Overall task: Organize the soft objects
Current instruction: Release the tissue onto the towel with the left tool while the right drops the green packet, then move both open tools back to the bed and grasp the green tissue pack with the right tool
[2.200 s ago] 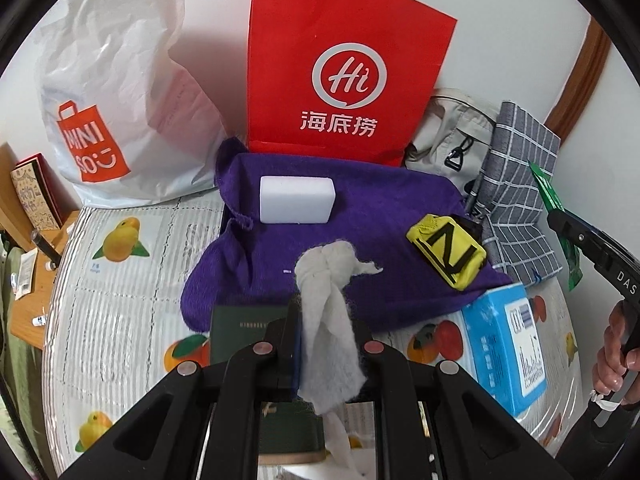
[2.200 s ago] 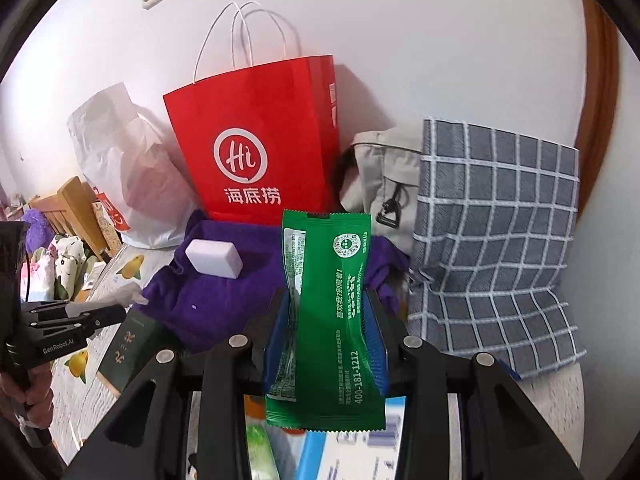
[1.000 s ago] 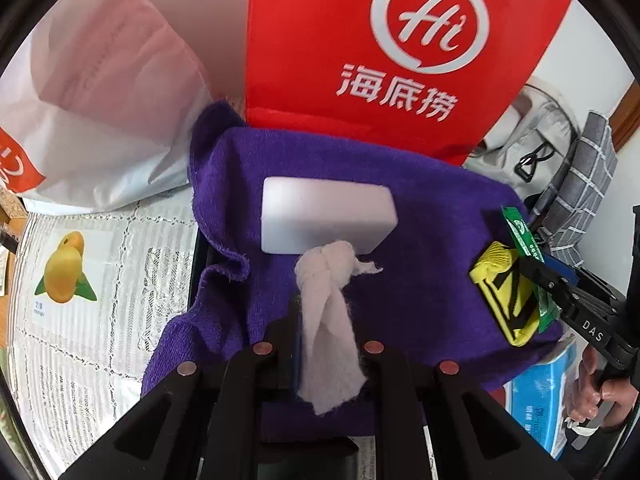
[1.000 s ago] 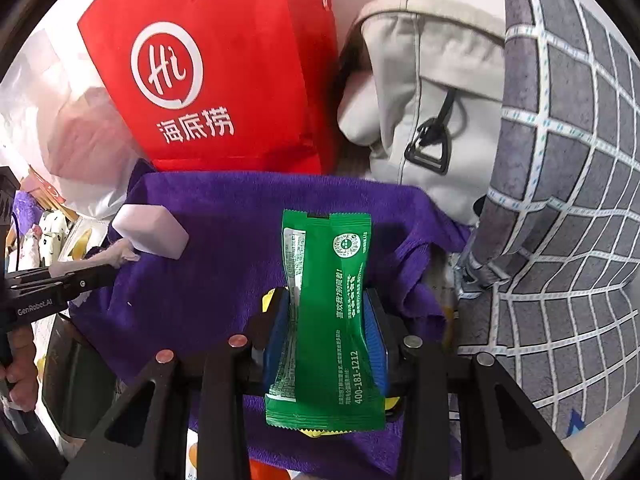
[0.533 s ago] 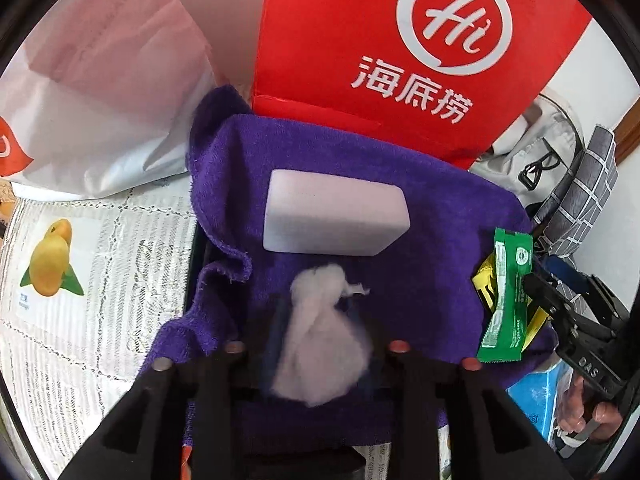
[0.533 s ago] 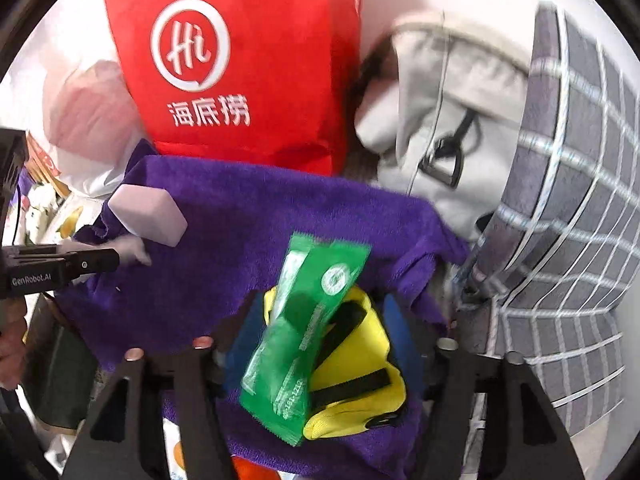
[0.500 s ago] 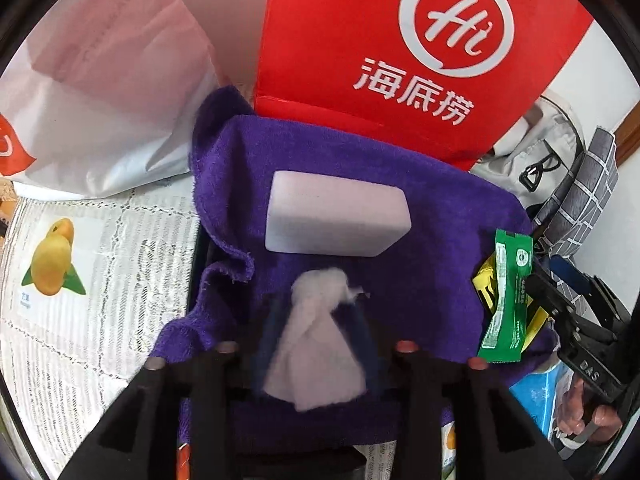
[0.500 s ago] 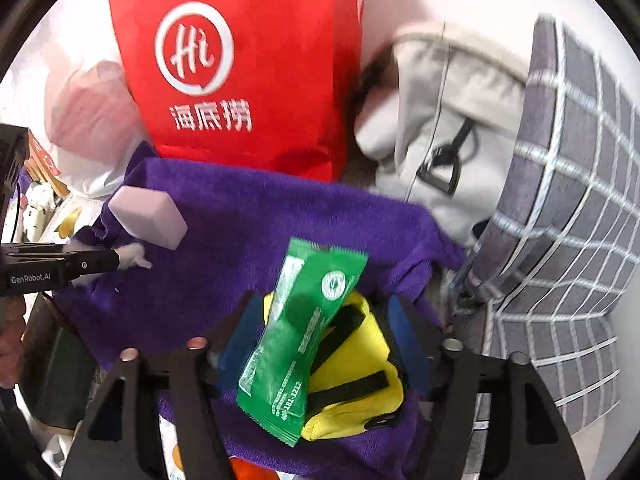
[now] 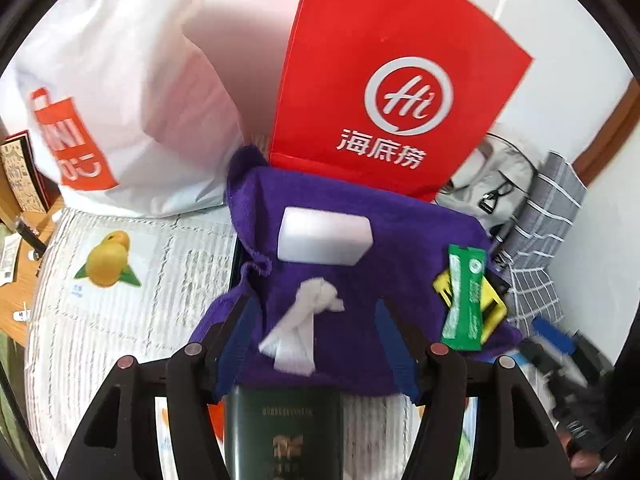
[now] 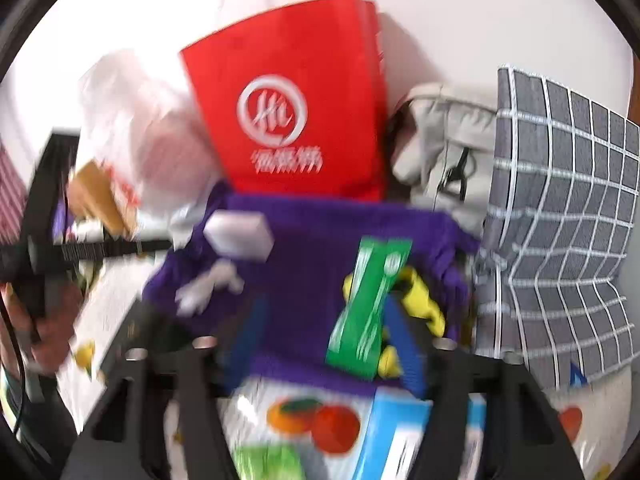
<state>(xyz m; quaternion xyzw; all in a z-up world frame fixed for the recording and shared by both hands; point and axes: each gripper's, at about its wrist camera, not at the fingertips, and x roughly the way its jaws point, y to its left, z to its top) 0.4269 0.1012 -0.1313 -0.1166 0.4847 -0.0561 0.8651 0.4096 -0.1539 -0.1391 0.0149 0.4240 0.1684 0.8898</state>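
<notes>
biggest thing first: the purple towel (image 9: 416,240) is spread on the surface in front of the red paper bag (image 9: 384,80) and it's the collecting spot; the white sponge block (image 9: 324,240) sits near its back edge; the green sachet (image 9: 464,300) lies on the yellow pouch (image 9: 494,312) at the towel's right side; the knotted white rag (image 9: 304,320) lies in the middle.

left gripper (image 9: 316,344) has just been opening; its fingers (image 9: 236,344) stand apart either side of the rag, not pressing it, so that one's let go. right gripper (image 10: 328,344) is blurry; its jaws have just been closing a bit, but the sachet looks free and lying flat, with one blue finger beside it.

so i'd say this is the tail of the drop-off step; next move is probably backing both grippers off without dragging the rag or sachet, then hunting for another soft thing off the towel.
</notes>
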